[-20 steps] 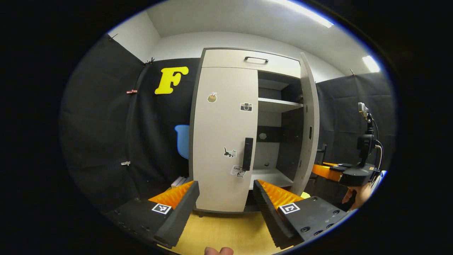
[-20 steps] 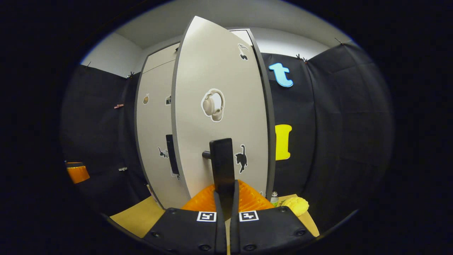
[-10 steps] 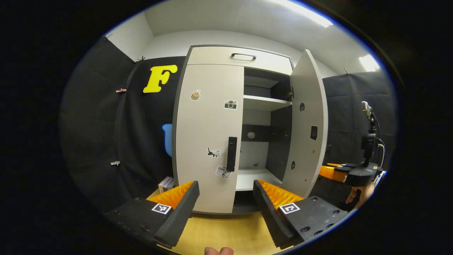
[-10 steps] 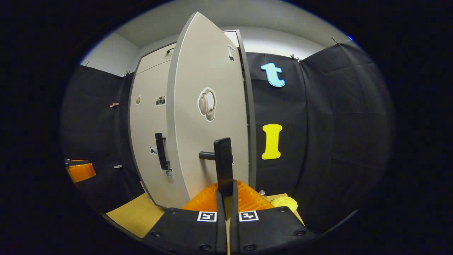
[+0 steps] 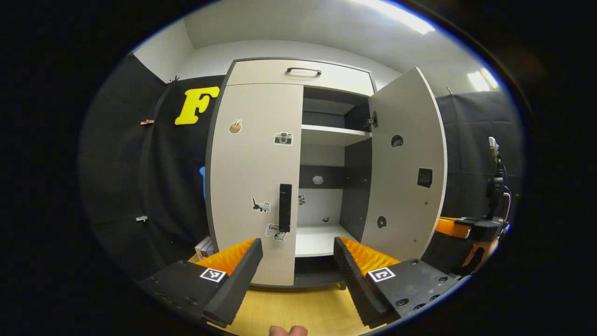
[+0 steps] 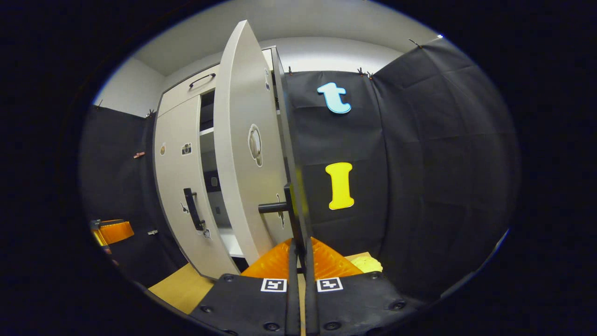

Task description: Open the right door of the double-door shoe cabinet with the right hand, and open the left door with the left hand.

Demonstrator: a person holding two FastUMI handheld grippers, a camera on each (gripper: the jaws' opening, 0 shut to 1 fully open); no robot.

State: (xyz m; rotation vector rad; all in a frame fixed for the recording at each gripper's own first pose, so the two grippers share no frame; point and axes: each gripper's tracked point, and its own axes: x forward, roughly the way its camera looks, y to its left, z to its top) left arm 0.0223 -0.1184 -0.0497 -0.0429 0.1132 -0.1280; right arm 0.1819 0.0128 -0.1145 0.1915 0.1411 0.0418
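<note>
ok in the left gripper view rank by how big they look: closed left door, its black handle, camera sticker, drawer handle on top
1. closed left door
2. black handle
3. drawer handle
4. camera sticker

The two handles look close in length; the drawer handle sits farther off, so that ranking is unsure.

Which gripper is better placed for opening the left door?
Left. The left gripper is open and faces the closed pale left door's black bar handle. The right gripper is clamped on the open right door's black handle.

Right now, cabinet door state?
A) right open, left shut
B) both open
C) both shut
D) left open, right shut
A: the right door stands swung out with the right gripper shut on its handle, while the left door sits flush, its handle untouched.
</note>
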